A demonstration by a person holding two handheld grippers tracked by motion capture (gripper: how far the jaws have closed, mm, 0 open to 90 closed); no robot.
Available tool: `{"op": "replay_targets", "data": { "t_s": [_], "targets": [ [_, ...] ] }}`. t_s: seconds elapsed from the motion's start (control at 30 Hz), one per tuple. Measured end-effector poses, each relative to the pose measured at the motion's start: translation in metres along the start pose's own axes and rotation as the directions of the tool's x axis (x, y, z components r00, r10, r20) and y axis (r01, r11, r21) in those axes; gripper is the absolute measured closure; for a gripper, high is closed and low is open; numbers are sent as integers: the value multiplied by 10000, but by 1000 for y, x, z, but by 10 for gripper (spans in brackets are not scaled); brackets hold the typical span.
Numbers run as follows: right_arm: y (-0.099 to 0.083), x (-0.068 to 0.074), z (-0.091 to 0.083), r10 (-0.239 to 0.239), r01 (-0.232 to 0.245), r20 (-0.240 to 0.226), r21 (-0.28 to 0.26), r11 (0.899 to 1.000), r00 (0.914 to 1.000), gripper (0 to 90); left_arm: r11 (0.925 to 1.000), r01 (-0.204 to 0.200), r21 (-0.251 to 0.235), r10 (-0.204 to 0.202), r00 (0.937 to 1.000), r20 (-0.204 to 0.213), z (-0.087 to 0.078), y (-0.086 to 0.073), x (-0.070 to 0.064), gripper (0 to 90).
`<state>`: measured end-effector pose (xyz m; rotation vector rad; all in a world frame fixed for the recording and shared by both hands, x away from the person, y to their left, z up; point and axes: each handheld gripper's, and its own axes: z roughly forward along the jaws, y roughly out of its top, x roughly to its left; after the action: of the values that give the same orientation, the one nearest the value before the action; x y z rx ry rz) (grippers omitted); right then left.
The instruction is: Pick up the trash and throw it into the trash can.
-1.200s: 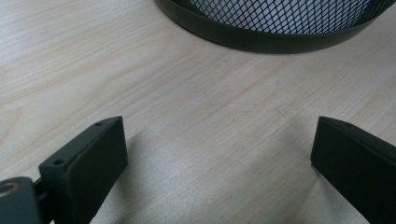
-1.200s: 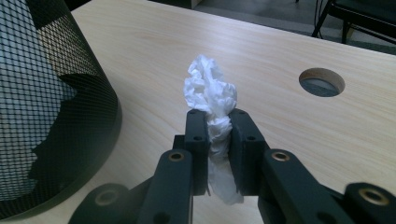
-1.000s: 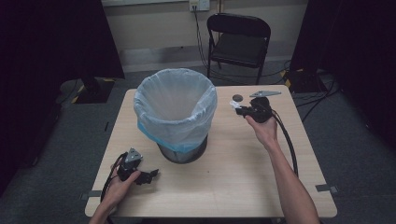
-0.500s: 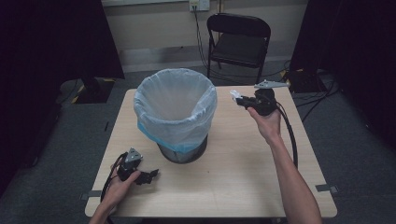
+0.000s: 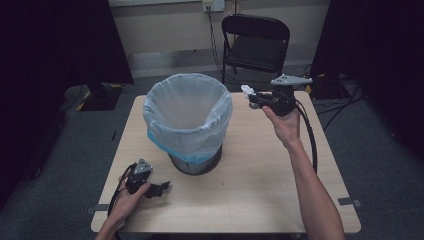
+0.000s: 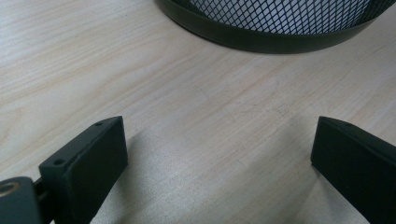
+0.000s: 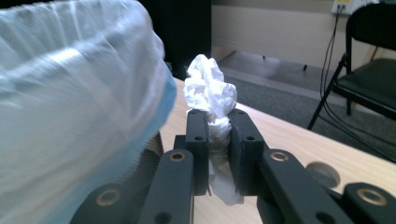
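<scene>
The right gripper (image 5: 252, 98), pinching a crumpled tissue (image 7: 211, 95), hangs beside the lined bin's (image 5: 187, 112) rim and seems ready to carry it over the opening, while the left gripper (image 5: 159, 188) rests spread near the tabletop's front left corner.

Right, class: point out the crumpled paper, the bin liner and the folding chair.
crumpled paper (image 7: 208, 91): right gripper view, its upper wad above the jaws.
bin liner (image 5: 186, 107): high view, its inner wall.
folding chair (image 5: 256, 50): high view, its seat.

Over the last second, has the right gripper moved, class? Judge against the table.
Yes. The right gripper, shut on crumpled paper, has lifted off the table and shifted toward the bin rim.
</scene>
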<state>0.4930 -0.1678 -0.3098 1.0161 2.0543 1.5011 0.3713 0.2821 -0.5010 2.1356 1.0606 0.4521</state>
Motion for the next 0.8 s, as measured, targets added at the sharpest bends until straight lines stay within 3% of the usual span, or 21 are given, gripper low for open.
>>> {"op": "replay_targets", "data": {
  "t_s": [0.47, 0.63, 0.8],
  "targets": [
    [29, 31, 0, -446, 401, -776, -589, 9975, 9960, 801, 10000, 4, -3, -4, 10000, 0, 0, 0, 0, 30],
    [48, 49, 7, -641, 532, -1218, -907, 9945, 9905, 800, 10000, 11, -7, -11, 10000, -8, 0, 0, 0, 30],
    [55, 63, 16, -794, 667, -1584, -840, 9942, 9842, 800, 10000, -6, 5, 6, 10000, -1, 0, 0, 0, 30]
  ]
}}
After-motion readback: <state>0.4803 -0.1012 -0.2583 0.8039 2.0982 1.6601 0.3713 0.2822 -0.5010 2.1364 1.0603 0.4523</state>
